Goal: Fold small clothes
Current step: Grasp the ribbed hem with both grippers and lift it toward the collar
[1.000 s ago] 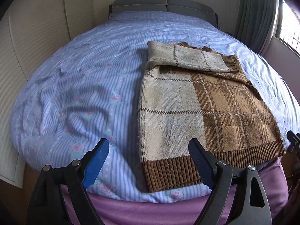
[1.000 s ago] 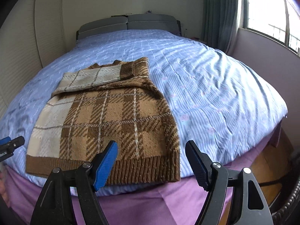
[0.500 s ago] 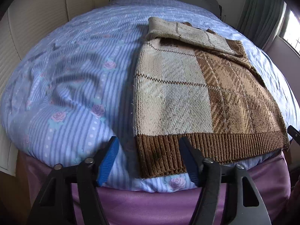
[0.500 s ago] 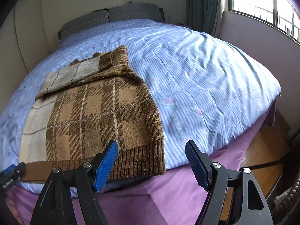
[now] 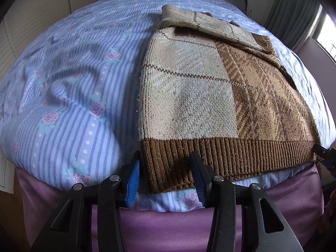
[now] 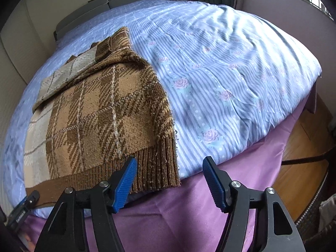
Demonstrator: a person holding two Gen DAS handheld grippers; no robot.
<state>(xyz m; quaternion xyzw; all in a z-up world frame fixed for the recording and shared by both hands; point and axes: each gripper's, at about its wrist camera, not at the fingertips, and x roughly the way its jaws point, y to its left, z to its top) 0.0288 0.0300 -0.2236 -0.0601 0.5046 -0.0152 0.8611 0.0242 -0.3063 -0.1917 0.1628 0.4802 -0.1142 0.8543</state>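
Note:
A brown and cream plaid knitted sweater (image 5: 210, 96) lies flat on the bed, sleeves folded across its top, ribbed hem at the near edge. My left gripper (image 5: 166, 180) is open, its jaws either side of the hem's left corner. The sweater also shows in the right wrist view (image 6: 100, 117). My right gripper (image 6: 170, 180) is open, its left finger (image 6: 124, 184) over the hem's right corner and its right finger over the purple sheet.
The bed carries a blue striped floral duvet (image 5: 69, 77) over a purple sheet (image 6: 189, 205). A grey headboard (image 6: 117, 2) stands at the far end. Wooden floor (image 6: 304, 153) lies to the right, with a window and curtain beyond.
Both grippers have moved forward and down to the sweater's hem corners. The left jaws have narrowed somewhat around the left corner.

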